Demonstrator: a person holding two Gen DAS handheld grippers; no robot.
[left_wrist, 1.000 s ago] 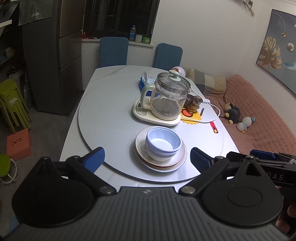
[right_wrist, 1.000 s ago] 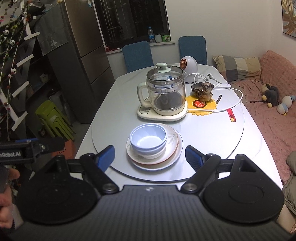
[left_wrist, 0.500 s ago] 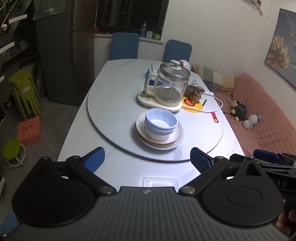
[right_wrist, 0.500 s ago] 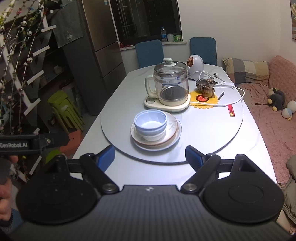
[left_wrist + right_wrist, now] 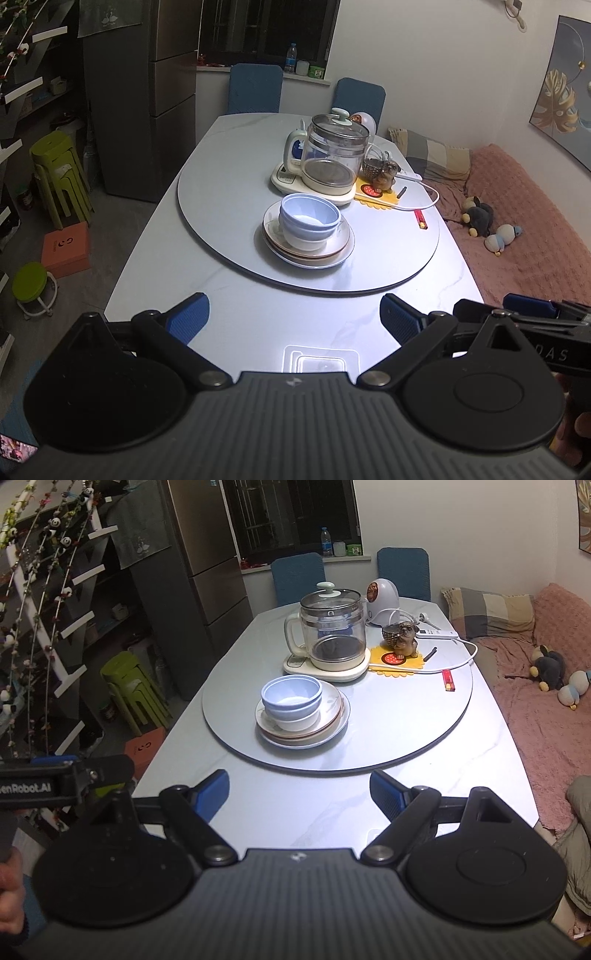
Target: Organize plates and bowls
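Note:
Stacked bowls (image 5: 309, 221), blue on top and white below, sit on a stack of plates (image 5: 334, 250) on the grey turntable (image 5: 221, 192). The right wrist view shows the same bowls (image 5: 292, 701) and plates (image 5: 328, 723). My left gripper (image 5: 293, 319) is open and empty, held back over the near table edge, well short of the dishes. My right gripper (image 5: 297, 788) is open and empty, also back over the near edge. Each gripper shows at the side of the other's view.
A glass kettle (image 5: 334, 158) on its base stands just behind the dishes, with a dog figurine (image 5: 384, 175), yellow mat and white cable to its right. Two blue chairs (image 5: 255, 88) stand at the far end. Sofa (image 5: 535, 221) on the right, green stools (image 5: 59, 173) on the left.
Both grippers have pulled back and up from the dishes, which now look smaller and farther. The bowls and plates have not moved. Both grippers stay open.

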